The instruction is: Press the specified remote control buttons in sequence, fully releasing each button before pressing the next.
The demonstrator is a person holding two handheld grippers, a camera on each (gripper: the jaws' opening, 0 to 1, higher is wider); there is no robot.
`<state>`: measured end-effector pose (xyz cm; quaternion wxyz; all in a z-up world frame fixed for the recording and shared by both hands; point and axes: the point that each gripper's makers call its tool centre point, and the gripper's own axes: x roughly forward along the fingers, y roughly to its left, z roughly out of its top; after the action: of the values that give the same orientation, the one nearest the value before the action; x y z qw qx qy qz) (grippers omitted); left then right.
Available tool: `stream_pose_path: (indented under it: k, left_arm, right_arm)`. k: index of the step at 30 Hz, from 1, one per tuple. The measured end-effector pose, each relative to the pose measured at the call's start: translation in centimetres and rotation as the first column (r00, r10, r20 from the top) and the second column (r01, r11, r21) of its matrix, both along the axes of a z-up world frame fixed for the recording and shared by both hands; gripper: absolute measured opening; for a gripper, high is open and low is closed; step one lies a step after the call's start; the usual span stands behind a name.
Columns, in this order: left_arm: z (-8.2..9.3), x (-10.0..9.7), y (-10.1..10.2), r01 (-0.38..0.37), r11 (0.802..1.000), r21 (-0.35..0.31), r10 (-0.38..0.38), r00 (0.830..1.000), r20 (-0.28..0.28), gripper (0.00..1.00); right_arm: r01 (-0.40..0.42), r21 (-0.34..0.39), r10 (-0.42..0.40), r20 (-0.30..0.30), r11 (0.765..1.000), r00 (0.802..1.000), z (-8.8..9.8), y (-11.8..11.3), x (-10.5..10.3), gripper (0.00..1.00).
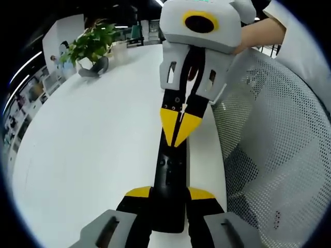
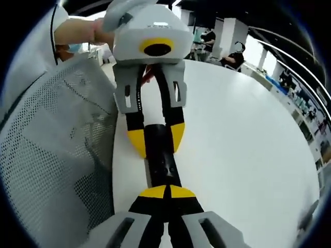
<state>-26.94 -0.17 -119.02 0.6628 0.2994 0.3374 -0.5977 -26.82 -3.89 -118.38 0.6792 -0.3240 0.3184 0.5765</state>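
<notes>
A slim black remote control (image 1: 168, 173) lies lengthwise above the white table (image 1: 93, 150), near its edge. My left gripper (image 1: 169, 194) is shut on the remote's near end, one yellow tip on each side. My right gripper (image 1: 179, 126) comes in from the far side with its yellow tips shut together, resting on the remote's top face. In the right gripper view, the shut right gripper (image 2: 168, 192) touches the remote (image 2: 164, 164) on its button face. Beyond it, the left gripper (image 2: 156, 138) clamps the remote from both sides.
A white mesh chair back (image 1: 274, 155) stands close along the table's edge beside both grippers, also as the chair back (image 2: 57, 150). A potted plant (image 1: 90, 44) sits at the table's far side. A person's hand (image 1: 258, 33) holds the right gripper. People sit far behind (image 2: 232, 54).
</notes>
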Motion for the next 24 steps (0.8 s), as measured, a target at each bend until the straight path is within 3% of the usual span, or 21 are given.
stream_pose_path:
  k: [4, 9, 12, 16, 21, 24]
  left_arm:
    - [0.0, 0.0, 0.0, 0.012, 1.000, -0.020, -0.012, 1.000, 0.007, 0.24]
    - [0.0, 0.0, 0.0, 0.009, 1.000, -0.026, -0.009, 1.000, 0.006, 0.24]
    - [0.1, 0.0, 0.0, 0.015, 0.999, -0.037, -0.015, 1.000, 0.008, 0.24]
    - [0.1, 0.0, 0.0, 0.009, 0.999, -0.044, -0.009, 1.000, 0.009, 0.24]
    - [0.1, 0.0, 0.0, 0.010, 0.999, -0.032, -0.010, 1.000, 0.008, 0.24]
    - [0.0, 0.0, 0.0, 0.009, 1.000, -0.028, -0.009, 1.000, 0.007, 0.24]
  right_arm:
    - [0.034, -0.071, -0.036, -0.018, 0.997, 0.999, -0.2, 0.1, 0.2, 0.00]
    - [0.072, -0.118, -0.071, 0.013, 0.990, 0.997, -0.1, 0.2, 0.0, 0.00]
    - [0.109, -0.084, -0.109, 0.007, 0.990, 0.994, 0.1, 0.1, 0.2, 0.00]
    - [0.211, 0.050, -0.206, -0.087, 0.976, 0.975, 0.4, 0.1, 0.3, 0.00]
    - [0.181, 0.014, -0.181, -0.017, 0.983, 0.983, 0.6, 0.5, 0.8, 0.00]
    - [0.154, 0.022, -0.153, -0.059, 0.988, 0.987, 0.6, 1.5, 0.2, 0.00]
